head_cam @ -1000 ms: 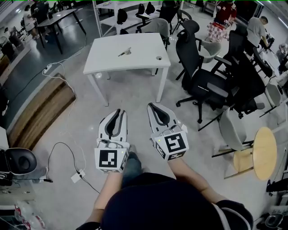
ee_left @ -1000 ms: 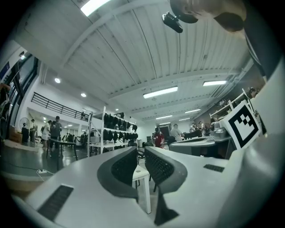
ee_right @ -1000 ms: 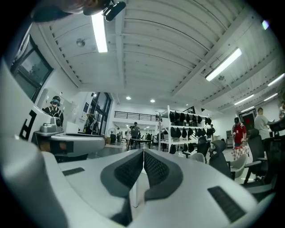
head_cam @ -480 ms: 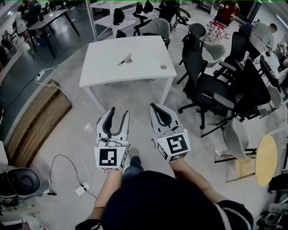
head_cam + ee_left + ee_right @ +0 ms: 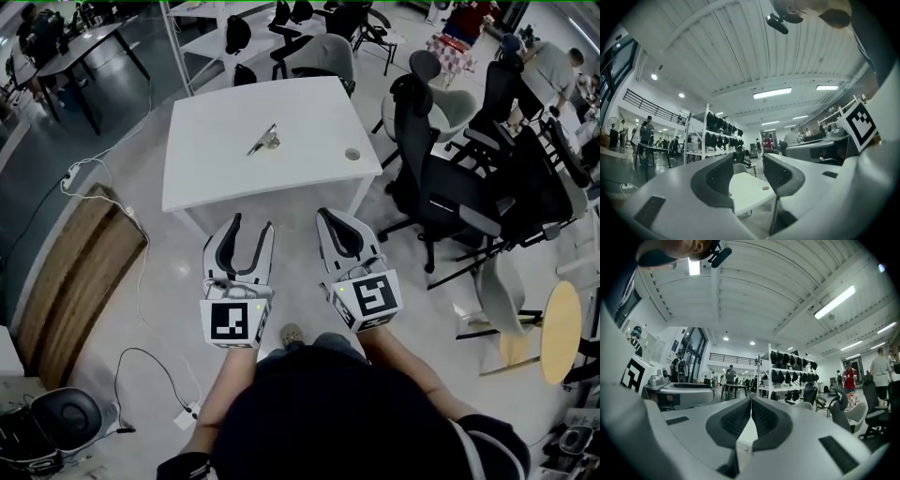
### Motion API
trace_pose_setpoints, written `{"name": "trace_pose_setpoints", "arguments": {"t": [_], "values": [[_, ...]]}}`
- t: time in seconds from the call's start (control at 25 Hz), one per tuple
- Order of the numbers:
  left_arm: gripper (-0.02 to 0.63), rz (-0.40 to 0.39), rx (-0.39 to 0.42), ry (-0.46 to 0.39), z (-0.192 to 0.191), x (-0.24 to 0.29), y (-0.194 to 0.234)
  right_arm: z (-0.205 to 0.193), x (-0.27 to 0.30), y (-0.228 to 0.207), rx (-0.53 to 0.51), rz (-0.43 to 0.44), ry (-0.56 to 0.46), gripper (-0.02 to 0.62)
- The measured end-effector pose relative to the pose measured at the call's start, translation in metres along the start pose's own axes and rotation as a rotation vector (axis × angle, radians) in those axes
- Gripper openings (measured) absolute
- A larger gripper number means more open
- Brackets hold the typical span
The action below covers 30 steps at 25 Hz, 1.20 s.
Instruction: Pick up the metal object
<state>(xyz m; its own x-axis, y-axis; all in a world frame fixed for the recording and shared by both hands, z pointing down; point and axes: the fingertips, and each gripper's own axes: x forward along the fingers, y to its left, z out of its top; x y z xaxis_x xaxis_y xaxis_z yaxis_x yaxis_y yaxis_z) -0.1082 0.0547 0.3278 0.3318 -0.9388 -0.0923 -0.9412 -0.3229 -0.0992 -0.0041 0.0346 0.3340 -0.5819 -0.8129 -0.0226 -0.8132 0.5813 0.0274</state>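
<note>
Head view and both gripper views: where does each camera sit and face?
Head view: on the head, steeply down; white table, metal object, forearms, left claw, right claw.
Left gripper view: on left claw, along empty opening jaws, tableward.
Right gripper view: on right claw, along shut jaws.
Shared: head and left views show the table.

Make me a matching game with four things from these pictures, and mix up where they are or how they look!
1 metal object
2 round table
3 right gripper
4 office chair

A black
B fingers shut together
C lying on the white table
D wood-coloured top

Pairs: 1-C, 2-D, 3-B, 4-A
</note>
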Motion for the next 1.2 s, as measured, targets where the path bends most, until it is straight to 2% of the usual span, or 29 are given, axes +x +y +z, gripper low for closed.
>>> {"name": "trace_pose_setpoints", "arguments": {"t": [0.44,0.68,0.84,0.96,1.2], "values": [[0.190,-0.026,-0.023,0.038,-0.028,0.064,0.039,-0.019,0.072,-0.031,0.018,-0.023,0.038,0.027],[0.190,-0.023,-0.016,0.051,-0.048,0.130,0.060,-0.033,0.138,-0.071,0.016,-0.011,0.035,0.026],[0.190,-0.020,0.016,0.056,-0.058,0.190,0.075,-0.040,0.192,-0.100,-0.008,0.031,0.039,0.026],[0.190,0.001,0.012,0.075,-0.072,0.230,0.093,-0.047,0.235,-0.123,-0.017,0.069,0.052,0.026],[0.190,0.046,0.039,0.149,-0.109,0.300,0.120,-0.069,0.312,-0.169,-0.026,0.139,0.092,0.026]]}}
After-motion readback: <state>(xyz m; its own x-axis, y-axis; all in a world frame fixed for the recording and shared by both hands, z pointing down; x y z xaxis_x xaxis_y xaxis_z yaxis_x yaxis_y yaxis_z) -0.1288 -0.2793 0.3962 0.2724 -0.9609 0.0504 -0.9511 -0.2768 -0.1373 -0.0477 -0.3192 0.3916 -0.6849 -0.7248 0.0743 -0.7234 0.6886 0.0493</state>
